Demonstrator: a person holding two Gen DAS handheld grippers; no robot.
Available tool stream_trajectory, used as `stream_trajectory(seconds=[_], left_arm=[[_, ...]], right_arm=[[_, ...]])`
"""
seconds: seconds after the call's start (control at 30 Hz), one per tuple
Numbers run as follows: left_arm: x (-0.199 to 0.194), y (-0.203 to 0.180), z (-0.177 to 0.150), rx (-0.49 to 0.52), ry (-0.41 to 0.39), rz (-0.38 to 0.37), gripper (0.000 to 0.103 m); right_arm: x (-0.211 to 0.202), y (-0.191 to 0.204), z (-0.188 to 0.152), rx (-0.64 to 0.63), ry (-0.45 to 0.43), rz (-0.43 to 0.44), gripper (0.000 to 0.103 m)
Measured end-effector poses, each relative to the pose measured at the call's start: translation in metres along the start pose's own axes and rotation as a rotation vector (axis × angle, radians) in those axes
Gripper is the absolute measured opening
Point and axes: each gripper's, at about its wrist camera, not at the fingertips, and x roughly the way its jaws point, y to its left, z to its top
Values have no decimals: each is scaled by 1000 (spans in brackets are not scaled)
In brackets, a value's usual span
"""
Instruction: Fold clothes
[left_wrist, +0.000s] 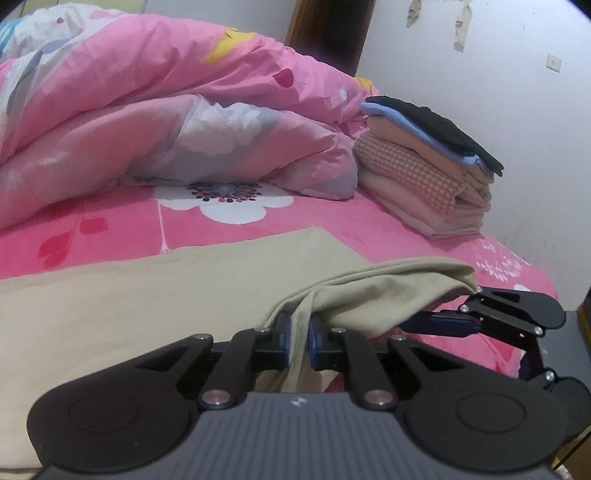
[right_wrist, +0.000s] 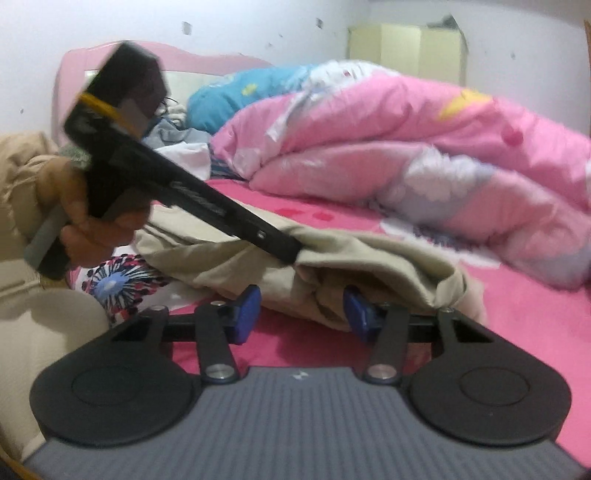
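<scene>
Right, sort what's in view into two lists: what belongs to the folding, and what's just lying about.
Belongs to the folding:
- beige garment
- left hand-held gripper, shut on the garment
- right hand-held gripper, open at the garment's edge
- stack of folded clothes

Just lying about:
- pink quilt
- pink flowered bedsheet
- cupboard

Beige garment (left_wrist: 184, 295) — soft matt cloth; tongs (left_wrist: 298, 345) — matt black plastic, blue pads.

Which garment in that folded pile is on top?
The black garment tops the folded pile; light blue garment lies directly beneath, then pinkish ones.
</scene>
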Motion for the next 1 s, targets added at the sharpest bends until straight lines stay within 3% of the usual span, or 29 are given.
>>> stream_trajectory(seconds=[0.27,0.47,0.63,0.73,0.77,0.8,1.0], left_arm=[[1,7,1,-26,1,-14,10],[2,10,1,-26,-1,-21,10],[2,11,1,-29,1,-33,10],[3,12,0,-34,2,-36,10],[3,13,0,-36,1,-36,10],[3,13,0,-39,-1,-40,10],[6,11,-4,-32,6,-59,10]], right_arm=[[32,16,0,-255,57,-125,31],[22,38,4,-441,23,-103,31],[38,37,-2,-547,91,-199,32],[44,34,0,-539,133,-161,32],[45,34,0,-535,153,-142,24],[46,33,0,-531,174,-122,8],[35,31,-11,-518,283,-4,3]])
